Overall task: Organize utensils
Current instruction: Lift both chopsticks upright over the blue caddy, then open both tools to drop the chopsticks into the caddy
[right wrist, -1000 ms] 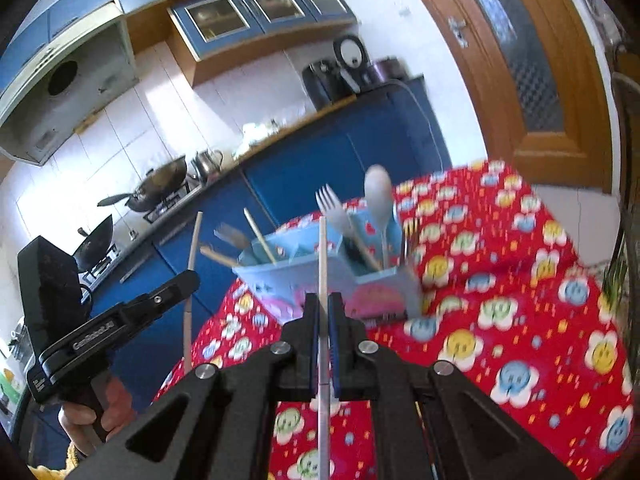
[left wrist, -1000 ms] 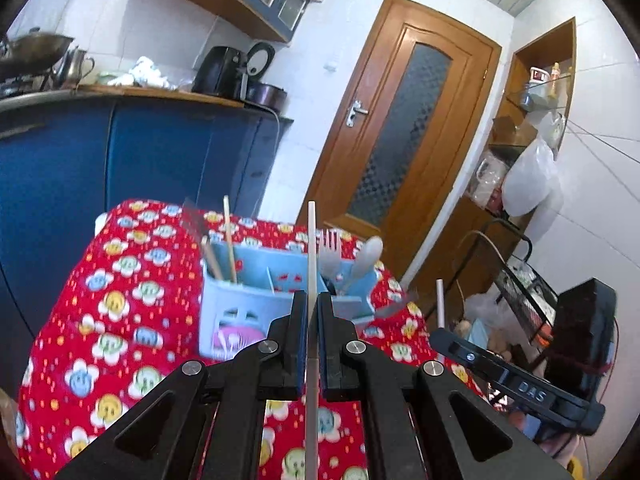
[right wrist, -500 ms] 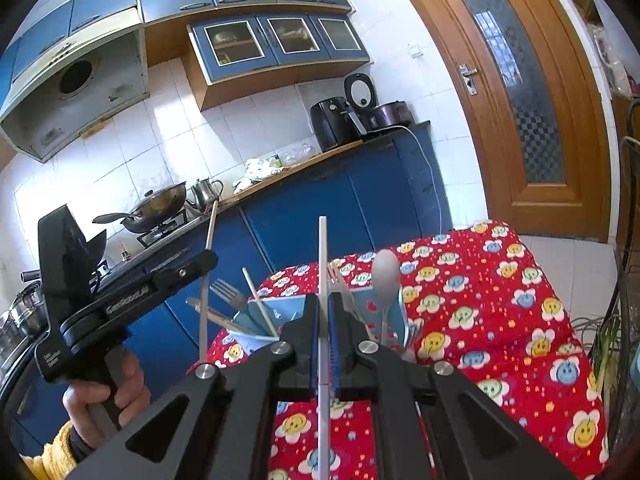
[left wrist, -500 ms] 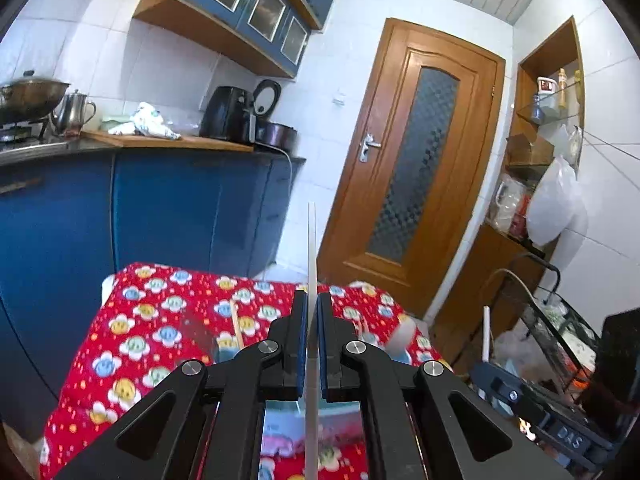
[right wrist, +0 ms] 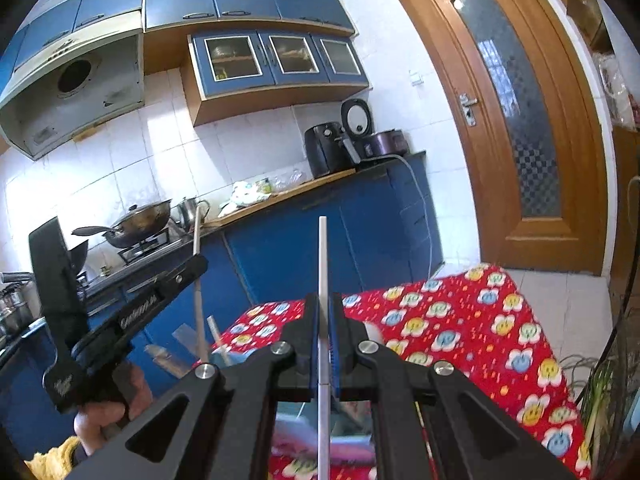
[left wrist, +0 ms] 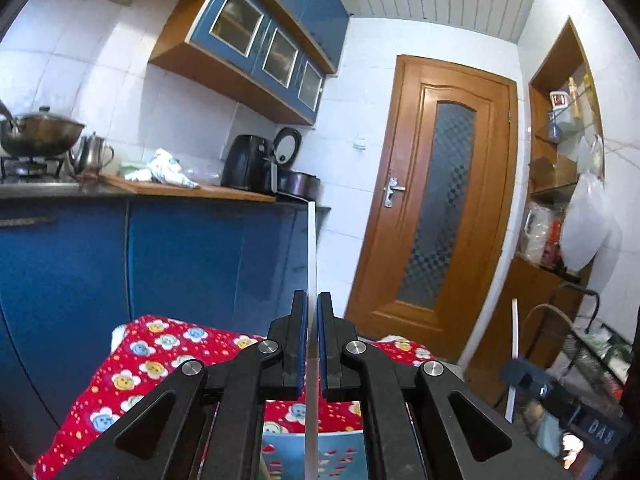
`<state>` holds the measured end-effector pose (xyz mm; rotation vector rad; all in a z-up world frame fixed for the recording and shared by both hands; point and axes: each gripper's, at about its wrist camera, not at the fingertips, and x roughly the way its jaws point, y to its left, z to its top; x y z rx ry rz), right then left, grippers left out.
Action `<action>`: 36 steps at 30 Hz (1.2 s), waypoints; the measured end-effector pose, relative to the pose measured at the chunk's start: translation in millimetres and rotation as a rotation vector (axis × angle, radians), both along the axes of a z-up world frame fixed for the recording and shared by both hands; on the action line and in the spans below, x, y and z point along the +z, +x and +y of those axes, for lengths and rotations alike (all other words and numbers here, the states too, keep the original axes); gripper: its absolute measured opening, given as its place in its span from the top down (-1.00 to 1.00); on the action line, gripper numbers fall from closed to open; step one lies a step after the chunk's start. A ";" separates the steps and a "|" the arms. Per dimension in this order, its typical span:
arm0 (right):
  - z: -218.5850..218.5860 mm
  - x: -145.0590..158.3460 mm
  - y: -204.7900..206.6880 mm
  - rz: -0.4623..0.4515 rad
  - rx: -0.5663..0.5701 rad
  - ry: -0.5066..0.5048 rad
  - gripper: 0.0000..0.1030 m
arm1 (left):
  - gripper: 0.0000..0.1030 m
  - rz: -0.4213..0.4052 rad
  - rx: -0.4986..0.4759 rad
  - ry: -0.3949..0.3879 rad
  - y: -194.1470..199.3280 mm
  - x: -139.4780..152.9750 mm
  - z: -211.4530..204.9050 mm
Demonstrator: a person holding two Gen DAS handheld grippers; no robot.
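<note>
At frame centre, the left gripper (left wrist: 312, 304) clamps a thin white chopstick (left wrist: 311, 248) upright; the right gripper (right wrist: 324, 308) likewise pinches a slim grey chopstick (right wrist: 322, 256) above the red flowered tablecloth (right wrist: 480, 320).

One pale chopstick (left wrist: 311, 264) stands upright above the blue utensil holder (left wrist: 312, 456); another (right wrist: 323, 264) likewise.

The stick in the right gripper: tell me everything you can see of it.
The stick is thin, straight and pale, grey-white, possibly a chopstick; its material is unclear. The right gripper is shut on it, blue-padded fingers pressing both sides. It stands roughly upright, its squared top end well above the fingers, its lower part running down out of view. It is above the red flowered tablecloth.
</note>
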<state>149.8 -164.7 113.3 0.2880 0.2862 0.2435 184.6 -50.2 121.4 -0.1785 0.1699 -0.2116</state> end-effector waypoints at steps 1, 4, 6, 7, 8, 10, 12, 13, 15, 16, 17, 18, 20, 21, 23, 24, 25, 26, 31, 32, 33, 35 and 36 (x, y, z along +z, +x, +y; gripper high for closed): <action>-0.1 -0.3 3.6 -0.008 -0.011 -0.005 0.88 | 0.91 -0.003 0.003 0.011 1.3 -2.4 -1.9; 0.9 -1.5 12.3 -0.029 -0.033 -0.016 0.88 | 0.91 -0.003 0.001 0.024 3.9 -8.7 -4.8; 2.6 -2.3 18.0 -0.035 -0.042 -0.024 0.88 | 0.91 -0.001 0.003 0.024 4.4 -12.3 -4.2; 3.3 -2.5 20.4 -0.039 -0.043 -0.025 0.88 | 0.91 -0.001 0.006 0.024 4.1 -14.1 -4.3; 4.3 -2.7 23.2 -0.046 -0.046 -0.027 0.88 | 0.91 0.000 0.007 0.025 4.6 -16.1 -3.8; 7.8 -4.2 27.2 -0.063 -0.055 -0.044 0.88 | 0.91 0.006 0.005 0.028 4.9 -19.1 -4.0; 12.1 -6.1 31.0 -0.079 -0.065 -0.067 0.88 | 0.91 0.015 0.001 0.033 5.6 -21.3 -4.5; 14.5 -7.6 32.9 -0.087 -0.072 -0.080 0.88 | 0.91 0.019 -0.001 0.032 5.6 -22.1 -4.2; 18.5 -10.5 36.0 -0.094 -0.076 -0.099 0.88 | 0.91 0.026 -0.005 0.027 6.0 -22.8 -3.6; 20.1 -12.3 37.2 -0.099 -0.079 -0.108 0.88 | 0.91 0.030 -0.006 0.024 5.9 -23.2 -3.2; 21.6 -13.9 38.8 -0.097 -0.079 -0.120 0.88 | 0.91 0.035 -0.010 0.023 6.0 -23.2 -2.4; 22.7 -14.9 39.9 -0.091 -0.077 -0.127 0.87 | 0.91 0.040 -0.013 0.023 5.7 -22.9 -2.9; 23.3 -17.4 42.6 -0.072 -0.064 -0.128 0.87 | 0.91 0.053 -0.018 0.021 4.9 -22.8 -2.5; 23.1 -18.7 43.1 -0.063 -0.058 -0.124 0.87 | 0.87 0.058 -0.022 0.018 4.4 -23.0 -2.4; 21.6 -19.5 42.2 -0.055 -0.053 -0.114 0.83 | 0.66 0.073 -0.032 0.014 3.7 -23.0 -2.6; 20.6 -19.4 41.3 -0.051 -0.050 -0.108 0.80 | 0.47 0.079 -0.037 0.011 2.8 -22.9 -2.2; 19.4 -18.9 39.8 -0.049 -0.051 -0.102 0.70 | 0.32 0.082 -0.041 0.007 1.4 -22.5 -2.1; 18.3 -18.6 38.5 -0.049 -0.049 -0.096 0.62 | 0.31 0.080 -0.046 0.002 -0.9 -21.5 -1.2; 15.0 -10.0 26.0 -0.060 -0.052 -0.072 0.55 | 0.31 0.079 -0.058 0.005 -12.3 -14.8 -1.4; 14.0 -7.6 22.0 -0.063 -0.050 -0.065 0.51 | 0.31 0.079 -0.060 0.004 -15.5 -13.2 -0.9; 14.0 -6.3 19.8 -0.065 -0.050 -0.060 0.49 | 0.31 0.079 -0.061 0.005 -17.9 -11.9 -0.7; 12.6 -1.6 11.0 -0.071 -0.047 -0.042 0.42 | 0.31 0.082 -0.061 0.014 -24.9 -7.9 -0.4; 12.1 -0.3 9.1 -0.072 -0.046 -0.038 0.41 | 0.31 0.083 -0.062 0.018 -27.4 -6.3 0.0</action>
